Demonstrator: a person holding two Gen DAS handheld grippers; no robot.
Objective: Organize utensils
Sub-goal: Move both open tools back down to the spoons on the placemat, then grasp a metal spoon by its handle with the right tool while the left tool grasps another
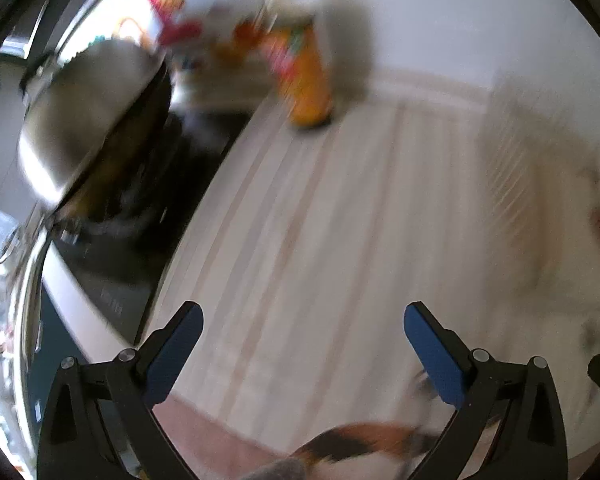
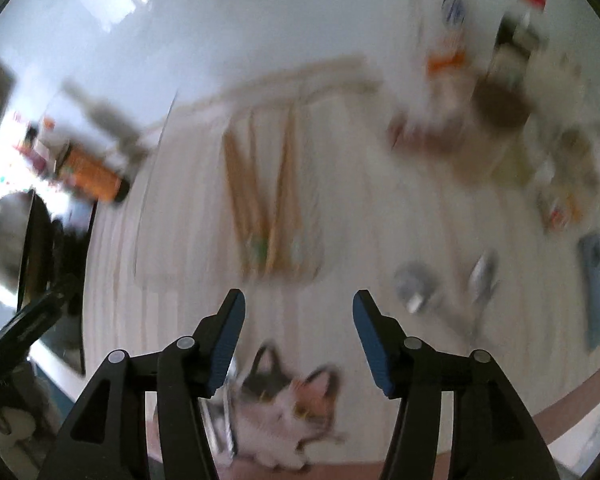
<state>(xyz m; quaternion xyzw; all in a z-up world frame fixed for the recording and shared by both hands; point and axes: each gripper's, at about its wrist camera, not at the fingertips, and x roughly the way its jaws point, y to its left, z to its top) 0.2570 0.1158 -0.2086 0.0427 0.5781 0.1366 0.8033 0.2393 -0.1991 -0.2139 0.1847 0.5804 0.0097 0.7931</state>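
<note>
Both views are blurred. My right gripper [image 2: 298,298] stands open above the pale striped counter [image 2: 380,216], with nothing between its blue pads. Beyond it lies a pale tray [image 2: 300,184] holding several wooden sticks [image 2: 240,184]. Two metal utensils [image 2: 414,284] [image 2: 484,276], perhaps spoons, lie to its right. More metal pieces [image 2: 228,400] show under its left finger. My left gripper [image 1: 303,312] is wide open and empty over bare counter [image 1: 340,200]; it also shows in the right wrist view as a dark left gripper [image 2: 32,320].
A steel pot [image 1: 88,120] sits on a black stove [image 1: 140,240] at the left, with an orange bottle [image 1: 308,80] behind it. A calico cat [image 2: 284,396] is at the counter's near edge. Jars and packets [image 2: 500,112] crowd the far right beside a blue phone [image 2: 596,284].
</note>
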